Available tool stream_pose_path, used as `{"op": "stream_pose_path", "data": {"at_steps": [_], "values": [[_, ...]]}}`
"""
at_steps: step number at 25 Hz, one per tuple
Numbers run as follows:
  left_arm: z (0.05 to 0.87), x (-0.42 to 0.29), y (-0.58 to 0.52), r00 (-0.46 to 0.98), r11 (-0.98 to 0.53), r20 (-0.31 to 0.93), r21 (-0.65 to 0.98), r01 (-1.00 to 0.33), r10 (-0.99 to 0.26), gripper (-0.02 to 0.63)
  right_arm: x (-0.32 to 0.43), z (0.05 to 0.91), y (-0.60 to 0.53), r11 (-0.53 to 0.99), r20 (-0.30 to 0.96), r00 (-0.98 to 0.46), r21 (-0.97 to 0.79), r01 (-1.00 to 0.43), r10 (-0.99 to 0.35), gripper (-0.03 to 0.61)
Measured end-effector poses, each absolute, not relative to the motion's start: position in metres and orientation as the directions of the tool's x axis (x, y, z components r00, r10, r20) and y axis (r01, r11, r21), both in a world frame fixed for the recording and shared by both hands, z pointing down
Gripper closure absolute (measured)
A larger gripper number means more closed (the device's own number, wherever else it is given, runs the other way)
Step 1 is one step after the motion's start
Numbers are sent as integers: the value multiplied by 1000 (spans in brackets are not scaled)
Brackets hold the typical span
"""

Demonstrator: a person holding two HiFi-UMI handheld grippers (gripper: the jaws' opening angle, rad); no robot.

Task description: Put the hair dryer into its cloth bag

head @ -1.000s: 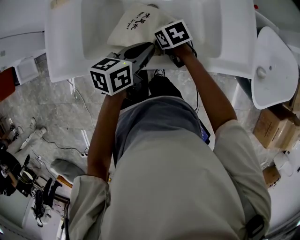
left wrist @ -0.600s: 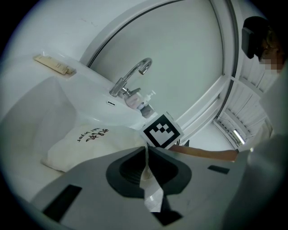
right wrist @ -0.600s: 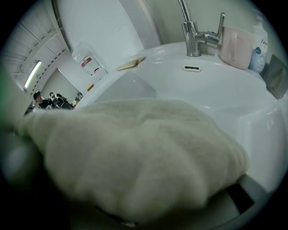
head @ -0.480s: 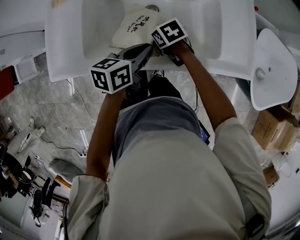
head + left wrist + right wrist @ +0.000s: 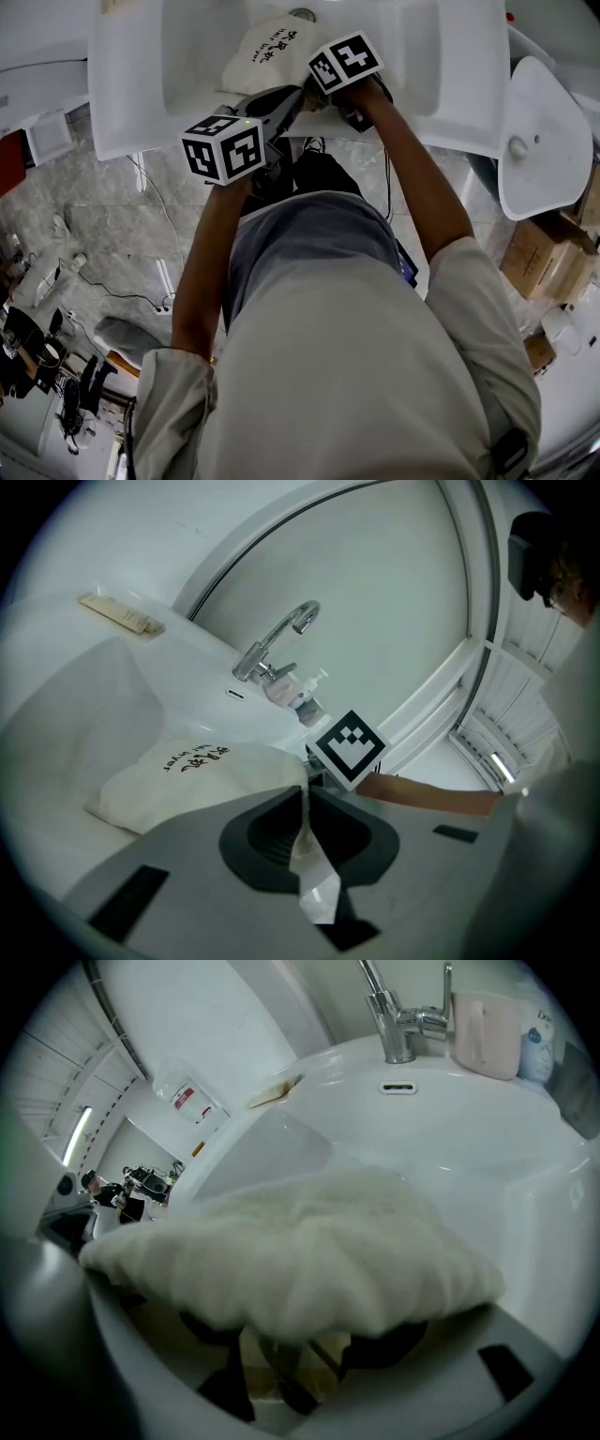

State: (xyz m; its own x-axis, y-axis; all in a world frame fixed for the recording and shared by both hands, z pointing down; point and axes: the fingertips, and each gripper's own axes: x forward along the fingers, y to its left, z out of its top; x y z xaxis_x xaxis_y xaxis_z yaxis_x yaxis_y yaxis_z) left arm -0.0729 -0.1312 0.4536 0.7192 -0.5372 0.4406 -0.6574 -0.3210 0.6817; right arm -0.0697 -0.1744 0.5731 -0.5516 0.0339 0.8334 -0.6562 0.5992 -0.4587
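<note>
A cream cloth bag (image 5: pixel 272 47) with dark print lies bulging in the white sink basin (image 5: pixel 131 103). The hair dryer itself is not visible. My left gripper (image 5: pixel 291 98) reaches in from the front rim. In the left gripper view, the left gripper (image 5: pixel 305 829) is shut on a strip of the bag's edge, with the bag (image 5: pixel 187 775) just beyond. My right gripper (image 5: pixel 328 89) points steeply down at the bag's near end. The bag (image 5: pixel 309 1251) drapes over the right gripper (image 5: pixel 300 1335). Its jaws have just been opening, with cream cloth and a dark strand between them.
The faucet (image 5: pixel 277 644) stands at the back of the sink with small bottles (image 5: pixel 300 696) and a pink cup (image 5: pixel 483 1021) beside it. A thin packet (image 5: pixel 122 614) lies on the rim. A loose white basin (image 5: pixel 544 131) and cardboard boxes (image 5: pixel 548 258) stand at the right.
The right gripper has tipped slightly over the bag and the cloth beneath it has shifted a little. The left gripper has stayed put.
</note>
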Motion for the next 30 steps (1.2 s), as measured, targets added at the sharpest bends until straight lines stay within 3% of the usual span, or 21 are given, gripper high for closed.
{"op": "stream_pose_path", "data": {"at_steps": [25, 30], "values": [[437, -58, -101, 706, -320, 398, 687, -653, -586, 586, 2, 543, -152, 568, 811, -579, -435, -698, -90, 319], [433, -60, -95, 704, -321, 392, 687, -652, -593, 586, 16, 535, -146, 537, 799, -585, -437, -722, -137, 344]]}}
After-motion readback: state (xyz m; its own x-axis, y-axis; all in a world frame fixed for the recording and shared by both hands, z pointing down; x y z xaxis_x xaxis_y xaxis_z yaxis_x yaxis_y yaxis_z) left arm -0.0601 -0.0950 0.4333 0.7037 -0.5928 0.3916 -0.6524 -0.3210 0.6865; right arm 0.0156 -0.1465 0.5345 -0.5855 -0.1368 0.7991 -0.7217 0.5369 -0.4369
